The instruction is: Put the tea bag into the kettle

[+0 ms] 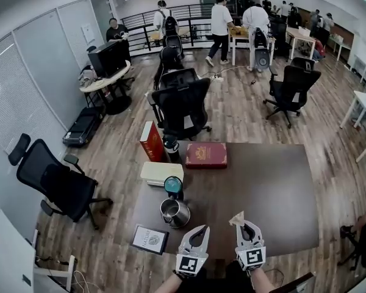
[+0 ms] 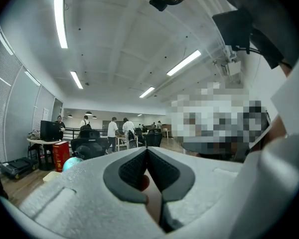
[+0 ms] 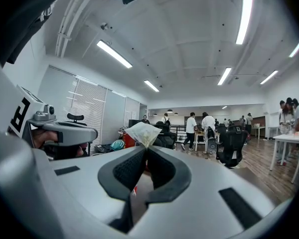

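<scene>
We hold the small pale paper tea bag [image 1: 237, 218] [image 3: 143, 132] pinched by its lower corner in the clenched jaws of the right gripper [image 1: 249, 226] [image 3: 146, 151]. The bag stands up above the tips, clear of the dark brown table [image 1: 274, 188] and ready to be carried. This gripper hovers near the table's front edge, to the right of the round stainless-steel kettle [image 1: 175, 213] and apart from it. The kettle's mouth looks open, with its teal round lid [image 1: 172, 185] tipped up behind, so we judge the way in is free. The left gripper [image 1: 194, 232] [image 2: 147, 151] hangs just beside the right one, its jaws pressed together on nothing. We judge it is kept spare to steady the kettle. The bag is not yet over the kettle's mouth.
</scene>
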Tool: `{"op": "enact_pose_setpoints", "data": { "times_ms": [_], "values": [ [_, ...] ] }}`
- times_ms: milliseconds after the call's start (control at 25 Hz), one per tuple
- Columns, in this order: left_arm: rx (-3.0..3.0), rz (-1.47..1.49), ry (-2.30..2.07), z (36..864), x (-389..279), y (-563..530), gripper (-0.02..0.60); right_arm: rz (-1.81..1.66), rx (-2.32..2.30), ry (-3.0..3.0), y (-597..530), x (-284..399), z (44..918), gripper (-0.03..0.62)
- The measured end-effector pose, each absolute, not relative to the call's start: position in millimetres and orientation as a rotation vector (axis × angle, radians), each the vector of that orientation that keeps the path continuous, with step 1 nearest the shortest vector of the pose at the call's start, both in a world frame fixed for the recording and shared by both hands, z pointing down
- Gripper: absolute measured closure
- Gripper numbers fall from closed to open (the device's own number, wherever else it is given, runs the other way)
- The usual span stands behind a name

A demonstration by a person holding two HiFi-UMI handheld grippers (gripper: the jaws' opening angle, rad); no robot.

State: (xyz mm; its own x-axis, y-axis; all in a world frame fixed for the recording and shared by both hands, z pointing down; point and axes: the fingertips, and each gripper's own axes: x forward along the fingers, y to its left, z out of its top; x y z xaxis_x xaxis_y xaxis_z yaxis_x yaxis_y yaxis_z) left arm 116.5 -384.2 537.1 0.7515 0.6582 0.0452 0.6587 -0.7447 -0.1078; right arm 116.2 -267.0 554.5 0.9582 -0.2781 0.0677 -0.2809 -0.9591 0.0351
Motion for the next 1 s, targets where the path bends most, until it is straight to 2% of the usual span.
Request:
{"op": "enact_pose_setpoints", "data": {
  "times_ms": [440, 680, 1000],
  "values": [
    [-2.788, -0.035, -1.126, 537.8, 109.3, -420.6, 0.584, 0.014, 2.994, -0.448, -331.3, 98.6, 538.4, 0.577],
    [-2.832, -0.044, -1.127, 532.9, 89.8, -402.1, 0.584, -0.019, 3.076, -0.415, -307.6, 95.9, 536.1, 0.577],
    [-2.813, -0.006, -1.193, 538.4, 105.7, -389.5, 0.584, 0.027, 3.064, -0.328, -285.5, 88.5, 553.4, 0.577]
  ]
}}
